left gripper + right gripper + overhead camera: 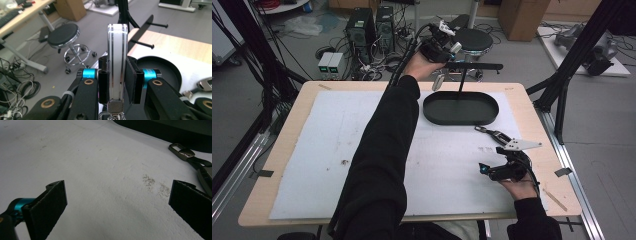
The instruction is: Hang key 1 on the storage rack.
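A: A workshop floor strewn with cables, computer towers and a round stool [63,35] is seen behind a wooden table [532,107] covered by a white mat [337,150]. What is in hand?

B: A keyring tag [117,60], a clear and white flat piece with a metal clasp at its lower end, is held upright and edge-on between the jaws of the left gripper [439,47], which are closed tight on it. It is carried high over the table's far edge, just beside the crossbar of a black stand [462,87] rising from an oval tray [489,112].

A: And the pegs?

B: Two black pegs [156,25] are seen jutting from the stand, both bare. The tag is judged to be on its way to a peg, so the hanging itself is not yet done.

A: What is left otherwise?

B: A second keychain [492,133], with a dark strap and a metal clip, is lying on the mat near the tray, just ahead of the right gripper [504,167]. That gripper's jaws are spread wide with nothing between them, low over the mat. The keychain is probably to be taken up next.

A: Any writing or brand?

B: None can be read on the tag, the stand or the grippers.
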`<state>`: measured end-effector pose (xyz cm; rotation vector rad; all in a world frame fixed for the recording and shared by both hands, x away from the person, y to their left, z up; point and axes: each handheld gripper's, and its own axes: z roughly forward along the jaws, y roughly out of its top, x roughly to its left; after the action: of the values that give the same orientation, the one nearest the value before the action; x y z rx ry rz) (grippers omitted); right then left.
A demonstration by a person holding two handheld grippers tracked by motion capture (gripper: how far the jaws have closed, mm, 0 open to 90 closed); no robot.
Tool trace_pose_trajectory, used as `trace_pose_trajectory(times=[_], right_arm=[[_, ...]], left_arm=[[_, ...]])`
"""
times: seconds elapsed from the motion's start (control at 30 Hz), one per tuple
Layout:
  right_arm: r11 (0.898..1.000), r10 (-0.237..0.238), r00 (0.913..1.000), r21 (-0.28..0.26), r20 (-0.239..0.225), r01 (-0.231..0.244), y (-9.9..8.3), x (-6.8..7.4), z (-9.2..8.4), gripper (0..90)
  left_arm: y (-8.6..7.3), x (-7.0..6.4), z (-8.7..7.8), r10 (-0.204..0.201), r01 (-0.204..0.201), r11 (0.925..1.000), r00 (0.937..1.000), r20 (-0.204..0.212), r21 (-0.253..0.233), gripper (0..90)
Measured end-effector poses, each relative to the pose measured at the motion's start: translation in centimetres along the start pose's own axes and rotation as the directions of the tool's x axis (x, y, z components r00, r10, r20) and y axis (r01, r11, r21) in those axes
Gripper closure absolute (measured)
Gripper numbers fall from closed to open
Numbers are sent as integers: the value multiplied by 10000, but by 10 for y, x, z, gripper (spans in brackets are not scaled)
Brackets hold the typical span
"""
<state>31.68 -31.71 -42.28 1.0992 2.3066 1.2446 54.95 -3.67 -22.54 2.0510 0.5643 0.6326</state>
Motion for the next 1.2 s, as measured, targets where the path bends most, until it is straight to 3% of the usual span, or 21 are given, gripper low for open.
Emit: trace_pose_trajectory(times=[0.57, 0.73, 0.87, 0.93, 1.1, 1.2], right_arm=[[9996, -164, 9998, 207, -89, 166, 0, 1, 5, 8], [9997, -136, 9999, 187, -55, 137, 0, 1, 5, 8], [9997, -115, 9999, 219, -55, 116, 0, 1, 5, 8], [9996, -166, 9999, 237, 2, 166, 0, 1, 5, 8], [9997, -145, 9999, 178, 19, 145, 0, 1, 5, 8], [9997, -134, 9999, 202, 48, 133, 0, 1, 5, 8]], left_arm=[[-6, 11, 21, -310, 270, 9981, 9969, -725, -556, 747], [-9, 13, 23, 10, -69, 9985, 9940, -1092, -538, 736], [-9, 14, 20, -428, 363, 9975, 9930, -1098, -606, 474], [-10, 13, 18, -550, 498, 9975, 9928, -1068, -509, 398], [-15, 13, 10, -821, 803, 9952, 9962, -298, -564, 107], [-21, 15, 4, -963, 958, 9929, 9953, -39, -706, 59]])
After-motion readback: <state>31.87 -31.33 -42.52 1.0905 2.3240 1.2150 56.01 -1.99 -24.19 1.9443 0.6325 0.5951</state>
